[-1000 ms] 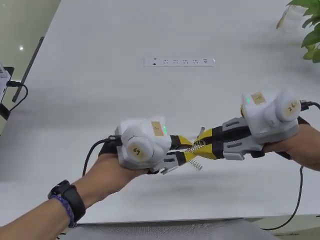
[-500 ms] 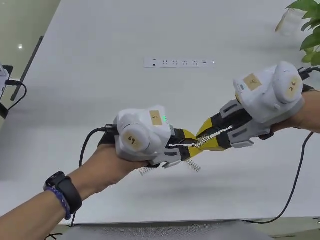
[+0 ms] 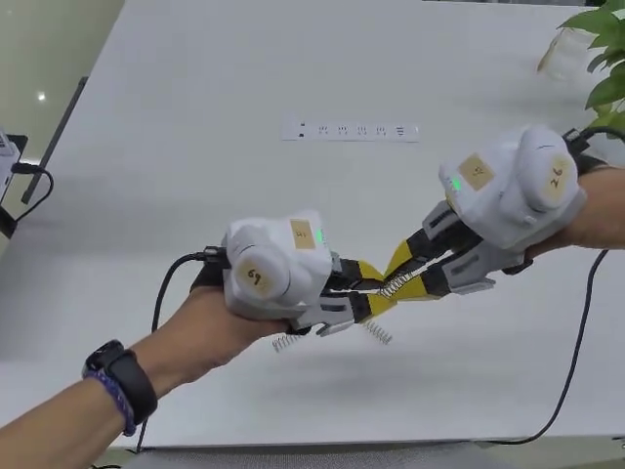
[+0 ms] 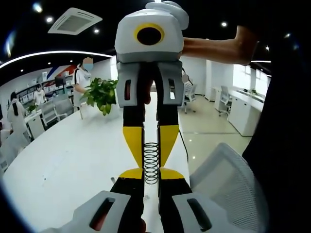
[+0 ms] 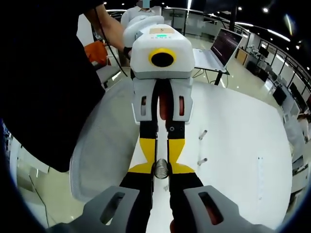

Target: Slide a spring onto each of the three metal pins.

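Over the table's near edge: we hold the left gripper [image 3: 371, 297] and the right gripper [image 3: 403, 279] tip to tip, lifted clear of the table [image 3: 195, 147].
Left jaws: clenched on a thin pale rod that we take for a pin [image 3: 344, 286]; its free end points at the other gripper.
Right jaws: closed onto a spring [image 3: 395, 284], pinching its coils from both sides.
Spring and pin: the spring sits at the pin's free end, between the two pairs of yellow tips. In the left gripper view the coils run in one straight line from the right tips to ours. How far the pin reaches inside the coils we cannot tell.
Done so far: we judge this to be the first of the three pins, and at best partly threaded.
Left to do: push this spring home, then fit two more pins.
Waiting parts: a loose spring [image 3: 378, 333] lies on the table just below the tips, and a second loose spring [image 3: 284, 342] lies under the left gripper's body. That fits two springs to go.
Containers: the loose parts lie straight on the bare tabletop, not in a tray or box.
Farther back: a power strip [image 3: 352, 131] lies flat mid-table, and plant leaves [image 3: 607, 59] show at the far right corner.
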A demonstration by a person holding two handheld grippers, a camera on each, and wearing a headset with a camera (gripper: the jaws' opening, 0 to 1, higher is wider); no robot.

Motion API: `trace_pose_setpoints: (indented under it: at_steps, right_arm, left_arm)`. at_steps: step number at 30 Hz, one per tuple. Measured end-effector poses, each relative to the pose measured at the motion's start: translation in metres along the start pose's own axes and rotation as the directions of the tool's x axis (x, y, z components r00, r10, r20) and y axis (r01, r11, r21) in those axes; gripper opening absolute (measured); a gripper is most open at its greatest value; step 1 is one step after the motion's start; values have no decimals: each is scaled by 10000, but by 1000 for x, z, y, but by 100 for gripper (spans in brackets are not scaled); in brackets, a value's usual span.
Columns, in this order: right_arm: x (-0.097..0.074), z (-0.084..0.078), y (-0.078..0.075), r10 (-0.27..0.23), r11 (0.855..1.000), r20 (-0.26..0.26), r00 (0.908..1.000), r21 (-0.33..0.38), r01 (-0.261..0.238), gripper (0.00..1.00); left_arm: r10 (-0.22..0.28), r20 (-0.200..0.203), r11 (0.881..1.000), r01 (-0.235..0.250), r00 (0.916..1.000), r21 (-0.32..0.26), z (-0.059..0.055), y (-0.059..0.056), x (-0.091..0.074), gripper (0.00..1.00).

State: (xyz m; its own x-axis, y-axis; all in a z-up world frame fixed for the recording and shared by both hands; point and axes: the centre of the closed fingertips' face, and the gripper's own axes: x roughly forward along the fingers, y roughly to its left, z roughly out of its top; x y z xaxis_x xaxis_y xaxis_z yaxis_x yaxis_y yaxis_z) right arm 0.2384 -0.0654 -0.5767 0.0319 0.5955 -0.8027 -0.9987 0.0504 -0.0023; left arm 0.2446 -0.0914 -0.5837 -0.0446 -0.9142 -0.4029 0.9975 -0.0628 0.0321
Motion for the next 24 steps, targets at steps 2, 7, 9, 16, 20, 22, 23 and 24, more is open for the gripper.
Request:
trace_pose_setpoints:
  at_steps: [2, 7, 9, 16, 20, 22, 23, 24]
  right_arm:
    - [0, 0, 1, 36, 10000, -98, 9999, -76, -37, 8]
    - [2, -4, 4, 219, 9994, -427, 9988, -242, -230, 8]
    - [3, -5, 6, 291, 9991, -535, 9981, -288, -307, 8]
    - [4, -7, 7, 300, 9985, -777, 9965, -433, -334, 8]
    - [4, -9, 7, 312, 9983, -871, 9957, -459, -353, 8]
    - [5, -9, 7, 303, 9983, -912, 9954, -478, -348, 8]
    - [5, -9, 6, 295, 9983, -921, 9953, -481, -341, 8]
    - [6, -9, 6, 277, 9983, -930, 9953, -482, -323, 8]
  left_arm:
    - [-48, -12, 10000, 48, 10000, 26, -1, -1, 1, 2]
    - [-258, -52, 9997, 258, 9997, 31, -3, -4, 3, 2]
    - [-346, -88, 9994, 346, 9994, 50, -3, -6, 4, 2]
    - [-323, -31, 9995, 323, 9995, 24, -5, -7, 6, 2]
    - [-317, -7, 9995, 317, 9995, -27, -6, -7, 7, 3]
    - [-289, -35, 9996, 289, 9996, 7, -6, -7, 7, 3]
    - [-302, -40, 9995, 302, 9995, -8, -7, -7, 7, 4]
    - [-345, -53, 9994, 345, 9994, -88, -8, -8, 7, 6]
